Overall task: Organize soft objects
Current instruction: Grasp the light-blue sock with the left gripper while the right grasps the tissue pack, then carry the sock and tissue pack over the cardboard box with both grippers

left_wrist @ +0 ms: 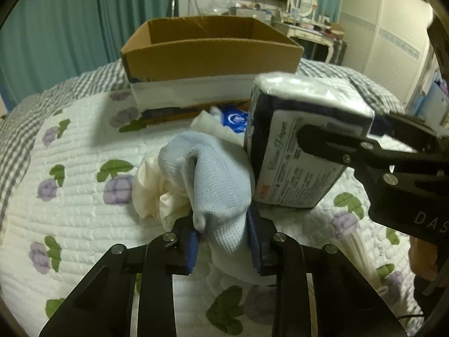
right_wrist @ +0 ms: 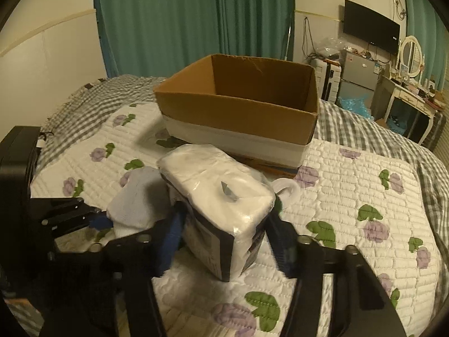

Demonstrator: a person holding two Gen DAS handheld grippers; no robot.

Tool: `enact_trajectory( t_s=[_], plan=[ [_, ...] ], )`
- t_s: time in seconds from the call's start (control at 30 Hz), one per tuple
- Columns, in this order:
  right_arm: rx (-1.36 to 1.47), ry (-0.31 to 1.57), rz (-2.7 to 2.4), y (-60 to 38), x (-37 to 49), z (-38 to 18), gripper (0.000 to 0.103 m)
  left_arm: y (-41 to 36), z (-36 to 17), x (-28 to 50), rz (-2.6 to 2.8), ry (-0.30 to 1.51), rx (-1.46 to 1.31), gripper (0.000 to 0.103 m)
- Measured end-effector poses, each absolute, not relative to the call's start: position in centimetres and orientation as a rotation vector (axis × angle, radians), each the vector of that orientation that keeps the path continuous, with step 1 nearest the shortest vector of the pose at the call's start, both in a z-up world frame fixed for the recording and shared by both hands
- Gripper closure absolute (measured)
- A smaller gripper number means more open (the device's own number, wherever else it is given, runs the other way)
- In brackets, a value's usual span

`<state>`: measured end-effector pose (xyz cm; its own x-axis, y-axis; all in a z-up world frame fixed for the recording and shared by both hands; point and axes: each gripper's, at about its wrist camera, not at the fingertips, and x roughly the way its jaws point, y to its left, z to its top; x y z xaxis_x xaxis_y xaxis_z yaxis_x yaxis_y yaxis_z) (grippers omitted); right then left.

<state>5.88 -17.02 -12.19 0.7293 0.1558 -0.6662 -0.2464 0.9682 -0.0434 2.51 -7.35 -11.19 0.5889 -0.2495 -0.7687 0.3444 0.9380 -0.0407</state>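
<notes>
Jaws on both tools are clamped on cargo: the right gripper (right_wrist: 224,241) squeezes a plastic-wrapped tissue pack (right_wrist: 219,196) across its lower half, and the left gripper (left_wrist: 224,241) pinches a pale blue sock (left_wrist: 210,174) between its blue pads (left_wrist: 193,250). Taking the cardboard box (right_wrist: 238,112) as the landmark, everything sits on its near side.

Largest is the bed (right_wrist: 364,182) itself, covered with a white quilt printed with purple flowers, which carries the box near its middle. The box stands open-topped and looks empty from what the right wrist view shows of its inside, so it is probably the place the soft things are meant to go.

The tissue pack hangs tilted in front of the box's near wall, lifted off the quilt; gripping it across its sides lets the soft wrapping give without slipping, and I judge it is ready to be carried over the near rim. The sock hangs just to the pack's left, bunched where the pads bite, its loose end raised toward the box. Behind it, between sock and box, lies a small heap of cream cloth (left_wrist: 157,193), and a blue packet (left_wrist: 235,119) rests against the foot of the box's near wall. Both are not yet picked up.
</notes>
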Motion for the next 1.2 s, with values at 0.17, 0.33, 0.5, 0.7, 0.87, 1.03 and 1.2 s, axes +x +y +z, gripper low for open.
enact_trajectory(
  t_s=[0.17,0.33,0.5,0.7,0.87,1.03,1.2],
  plan=[
    [-0.126,0.692,0.202,-17.1,4.1,-11.5,0.056,-6.5,-9.4,1.3,-0.359,0.823,0.148,0.075],
    [-0.113,0.643,0.15,-17.6,2.0,-9.7,0.056,-5.1,-6.9,0.2,-0.346,0.725,0.187,0.075],
    [-0.12,0.581,0.12,-17.5,-0.3,-7.2,0.056,-3.9,-4.3,-0.7,-0.326,0.643,0.188,0.075],
    [-0.129,0.48,0.076,-16.9,-3.1,-3.6,0.056,-2.0,-1.5,-1.2,-0.287,0.574,0.172,0.075],
    [-0.143,0.402,0.056,-16.4,-4.4,-0.4,0.056,0.0,1.3,-0.6,-0.264,0.519,0.126,0.075],
    [-0.138,0.332,0.054,-16.4,-4.7,2.9,0.056,1.1,3.8,0.0,-0.261,0.482,0.076,0.075],
    [-0.163,0.265,0.041,-15.8,-4.3,5.7,0.056,1.3,5.7,1.3,-0.268,0.435,0.05,0.075]
  ],
)
